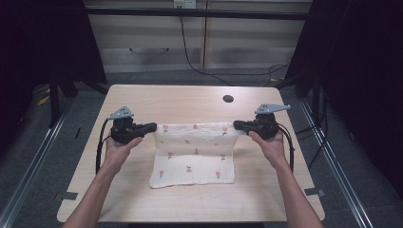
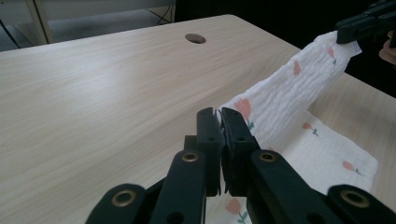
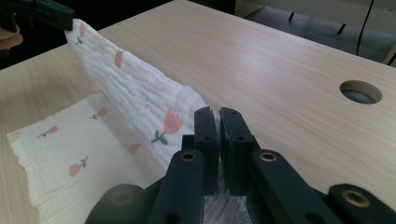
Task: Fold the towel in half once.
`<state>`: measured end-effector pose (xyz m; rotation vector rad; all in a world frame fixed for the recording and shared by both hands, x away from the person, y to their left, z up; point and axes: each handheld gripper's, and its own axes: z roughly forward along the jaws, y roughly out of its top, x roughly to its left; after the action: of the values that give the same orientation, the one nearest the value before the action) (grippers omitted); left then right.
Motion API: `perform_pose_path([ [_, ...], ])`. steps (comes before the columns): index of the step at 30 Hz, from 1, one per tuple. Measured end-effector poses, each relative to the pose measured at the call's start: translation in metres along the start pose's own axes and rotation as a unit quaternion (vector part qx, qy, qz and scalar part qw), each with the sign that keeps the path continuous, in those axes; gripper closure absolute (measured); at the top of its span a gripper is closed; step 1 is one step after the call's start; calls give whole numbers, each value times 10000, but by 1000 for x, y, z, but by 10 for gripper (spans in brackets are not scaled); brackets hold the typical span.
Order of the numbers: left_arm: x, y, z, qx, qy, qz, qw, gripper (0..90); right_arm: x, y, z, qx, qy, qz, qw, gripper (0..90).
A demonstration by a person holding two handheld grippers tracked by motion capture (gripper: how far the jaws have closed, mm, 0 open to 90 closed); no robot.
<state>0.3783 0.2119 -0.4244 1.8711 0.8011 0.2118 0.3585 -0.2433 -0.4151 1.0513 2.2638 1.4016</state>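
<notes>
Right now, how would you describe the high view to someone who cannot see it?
Two hand-held grippers, the left gripper and the right gripper, each pinch a far corner of a white flower-print cloth, lifting that edge taut above a light wooden table while the near half lies flat.

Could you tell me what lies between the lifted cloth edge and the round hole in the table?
Only bare tabletop lies between the cloth and the hole, seen in the high view.
</notes>
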Motion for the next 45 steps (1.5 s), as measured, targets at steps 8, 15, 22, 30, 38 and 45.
perform_pose_path([
  [8,-12,-16,-12,-35,-55,-4,10000,872,14,-18,-7,-9,128,-48,9999,861],
  [15,-21,-25,-22,-68,-123,3,9999,872,24,-27,-20,-168,141,-67,9997,861],
  [22,-29,-41,-26,52,-137,111,9998,872,39,-46,-24,-19,246,-141,9996,861],
  [30,-42,-63,-26,578,-121,500,9970,872,47,-70,-23,300,313,-119,9990,861],
  [38,-43,-80,-24,850,-47,472,9953,870,55,-85,-18,466,394,-78,9981,860],
  [45,-48,-93,-23,1025,-208,458,9935,867,60,-93,-19,571,445,-35,9974,851],
])
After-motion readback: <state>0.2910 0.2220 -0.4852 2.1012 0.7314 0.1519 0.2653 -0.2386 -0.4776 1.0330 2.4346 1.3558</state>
